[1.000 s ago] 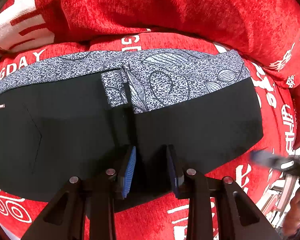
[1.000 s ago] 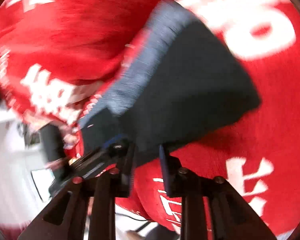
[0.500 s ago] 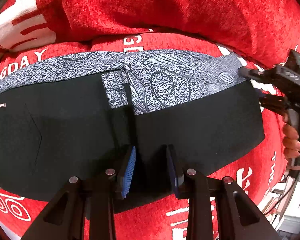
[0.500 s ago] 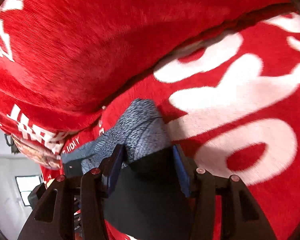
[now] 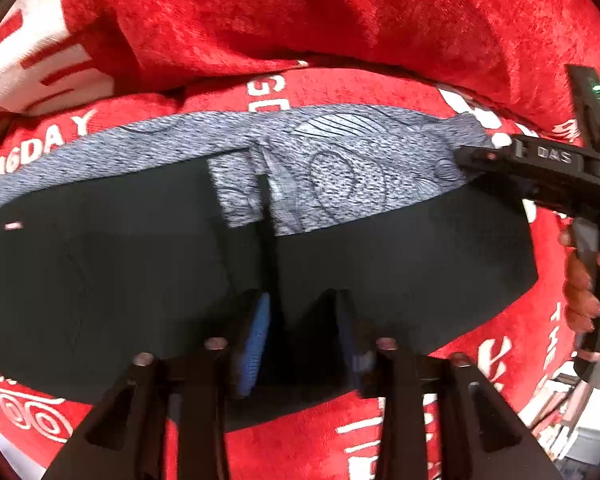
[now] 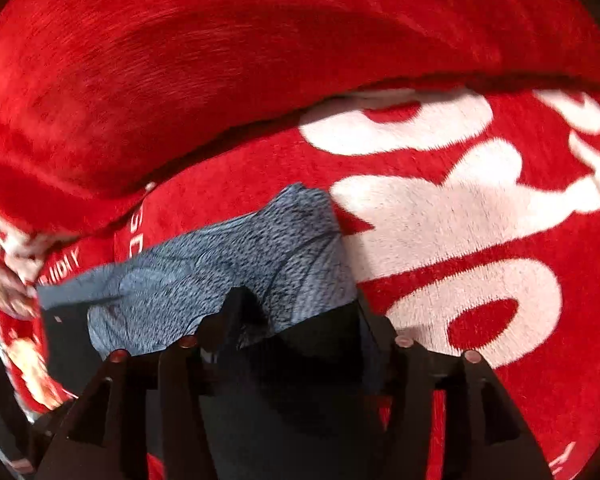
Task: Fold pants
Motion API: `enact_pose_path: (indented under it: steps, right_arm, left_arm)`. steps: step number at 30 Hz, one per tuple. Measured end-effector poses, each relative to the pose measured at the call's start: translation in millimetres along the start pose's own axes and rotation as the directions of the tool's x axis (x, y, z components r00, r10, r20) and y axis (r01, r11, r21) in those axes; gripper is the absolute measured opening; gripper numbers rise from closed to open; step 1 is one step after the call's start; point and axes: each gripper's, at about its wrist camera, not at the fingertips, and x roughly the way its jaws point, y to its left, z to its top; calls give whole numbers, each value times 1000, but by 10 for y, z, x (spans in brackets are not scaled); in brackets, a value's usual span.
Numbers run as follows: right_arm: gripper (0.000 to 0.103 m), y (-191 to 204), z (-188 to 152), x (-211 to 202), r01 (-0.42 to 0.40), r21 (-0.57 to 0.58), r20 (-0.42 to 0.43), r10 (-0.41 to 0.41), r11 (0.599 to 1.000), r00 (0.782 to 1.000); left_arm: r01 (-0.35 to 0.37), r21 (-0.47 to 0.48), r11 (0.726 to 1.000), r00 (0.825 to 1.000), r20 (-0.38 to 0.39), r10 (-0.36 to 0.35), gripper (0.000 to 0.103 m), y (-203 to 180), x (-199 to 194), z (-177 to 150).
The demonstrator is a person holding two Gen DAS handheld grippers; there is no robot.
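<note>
Black pants [image 5: 380,264] with a grey patterned waistband [image 5: 340,160] lie flat on a red blanket. My left gripper [image 5: 304,332] is open, its blue-padded fingers [image 5: 256,340] resting over the near edge of the black cloth at the middle. My right gripper [image 5: 472,160] shows at the right in the left wrist view, at the waistband's right corner. In the right wrist view the right gripper [image 6: 296,320] is open, its jaws straddling the pants' corner [image 6: 236,268] where waistband meets black cloth.
The red blanket with white lettering [image 5: 300,440] covers the seat, and a raised red cushion [image 5: 300,20] runs along the back. It also fills the right wrist view [image 6: 460,220]. Room clutter shows at the lower right edge [image 5: 572,420].
My right gripper swung in from the lower right to the waistband's right corner and lowered over it. The left gripper and the pants stayed in place.
</note>
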Motion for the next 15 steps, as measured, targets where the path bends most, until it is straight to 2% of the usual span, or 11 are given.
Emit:
enact_pose_path:
  steps: [1,4,7,8,9,12,15]
  right_arm:
    - [57,12,-34,-37,5,-8,5,-4,1000,1000]
    - [58,-18,-163,-266,23,2,36,-23,1000,999]
    - [57,11,-257,-518,31,-23,93,-29,999,995]
    - [51,67,-295,-610,22,-39,114,-18,999,993]
    - [40,119,-310,-666,2,-54,122,5,999,993]
    - [38,315,-349,-685,-73,-101,84,81,992,993]
    - [38,677,-366,-488,-144,-155,2,147,977,989]
  left_arm:
    - [-23,4,1000,1000,17,23,65,8,-35,-9]
    - [17,-6,1000,999,45,-16,66,82,-123,-43]
    - [-5,-23,1000,999,48,6,69,168,-156,-65]
    - [-10,-30,1000,999,46,11,69,201,-159,-82]
    - [-15,-41,999,999,41,17,69,237,-157,-93]
    - [-30,-70,997,999,29,32,69,331,-139,-129]
    - [-62,-68,996,998,25,64,69,379,-130,-230]
